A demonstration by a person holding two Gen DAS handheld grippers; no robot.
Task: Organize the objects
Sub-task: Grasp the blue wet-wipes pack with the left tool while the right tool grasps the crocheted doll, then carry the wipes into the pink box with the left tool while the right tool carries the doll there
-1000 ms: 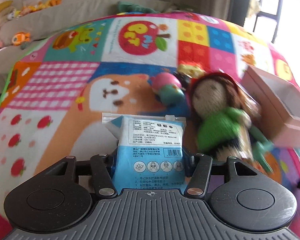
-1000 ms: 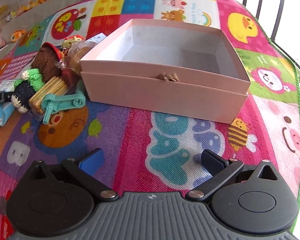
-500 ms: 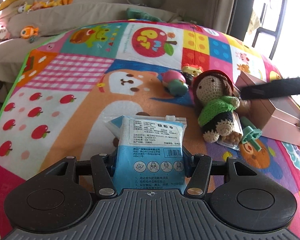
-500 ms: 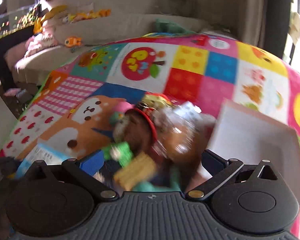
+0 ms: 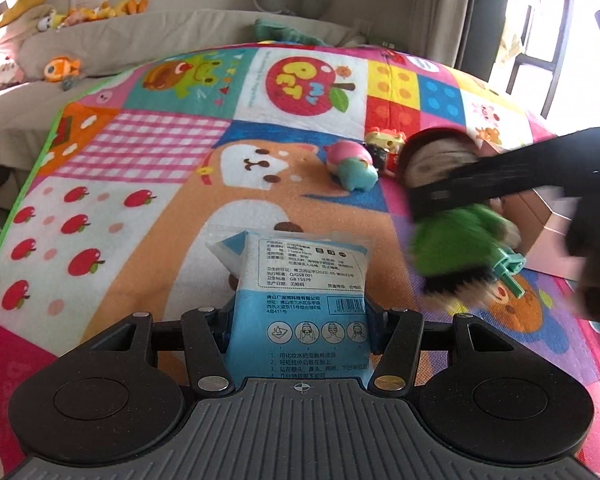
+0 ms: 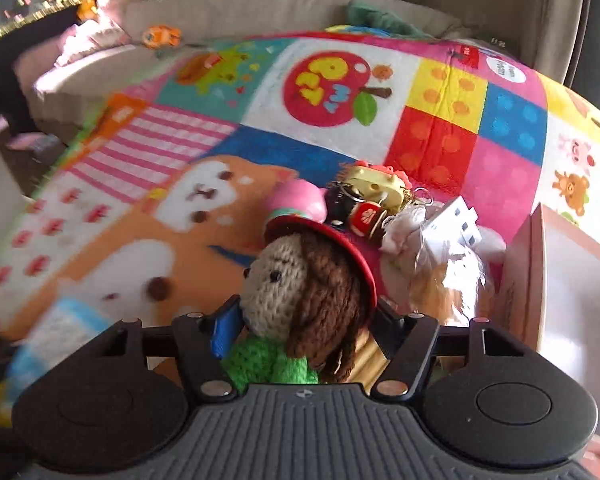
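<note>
My left gripper (image 5: 298,320) is shut on a blue and white packet (image 5: 300,276), held just above the play mat (image 5: 140,208). In the right wrist view, a crocheted doll (image 6: 300,280) with brown hair, a red hat and a green top sits between the jaws of my right gripper (image 6: 304,320). Those jaws are closing, and the pads touch its face and hair. The left wrist view shows the doll (image 5: 448,240) blurred, with the right gripper's black fingers (image 5: 436,198) across its neck. The open pink box (image 6: 572,280) stands at the right.
A pink and teal toy (image 5: 352,164) and a yellow keychain toy (image 5: 384,144) lie beyond the doll. A clear bag (image 6: 448,280) rests against the box, and a teal plastic piece (image 5: 508,264) lies by the doll. A sofa (image 5: 140,40) with plush toys runs behind the mat.
My right gripper swung left from in front of the pink box to the doll, and its jaws narrowed around the doll's head. The left gripper kept hold of the packet and barely shifted.
</note>
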